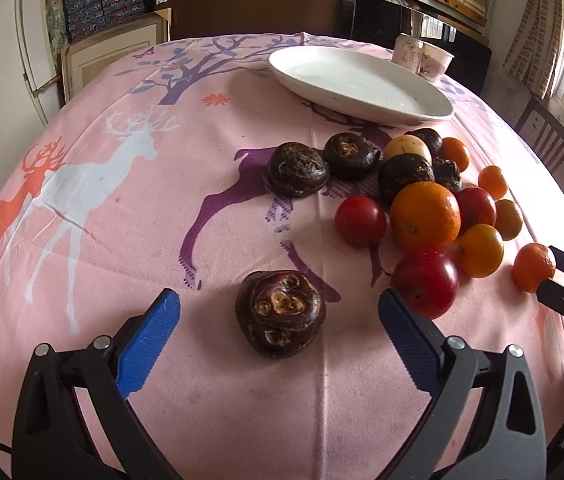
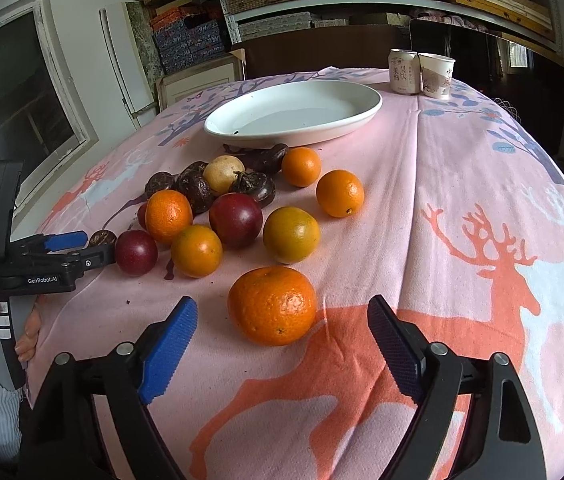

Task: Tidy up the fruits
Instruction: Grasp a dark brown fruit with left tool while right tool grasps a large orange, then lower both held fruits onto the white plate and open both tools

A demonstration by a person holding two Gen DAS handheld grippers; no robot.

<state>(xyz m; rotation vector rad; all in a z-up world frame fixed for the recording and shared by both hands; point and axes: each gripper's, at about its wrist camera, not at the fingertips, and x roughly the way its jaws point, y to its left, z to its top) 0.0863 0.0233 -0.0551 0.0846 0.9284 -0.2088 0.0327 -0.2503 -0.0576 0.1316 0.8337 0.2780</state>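
Note:
My left gripper is open, its blue fingers on either side of a dark brown water chestnut on the pink cloth. My right gripper is open around a large orange, the same orange at the right edge of the left wrist view. A pile of oranges, red plums, dark chestnuts and one pale yellow fruit lies in front of an empty white oval plate. The left gripper also shows in the right wrist view.
A drink can and a paper cup stand behind the plate at the table's far edge. A dark chair stands at the right side. Shelves with boxes fill the back wall.

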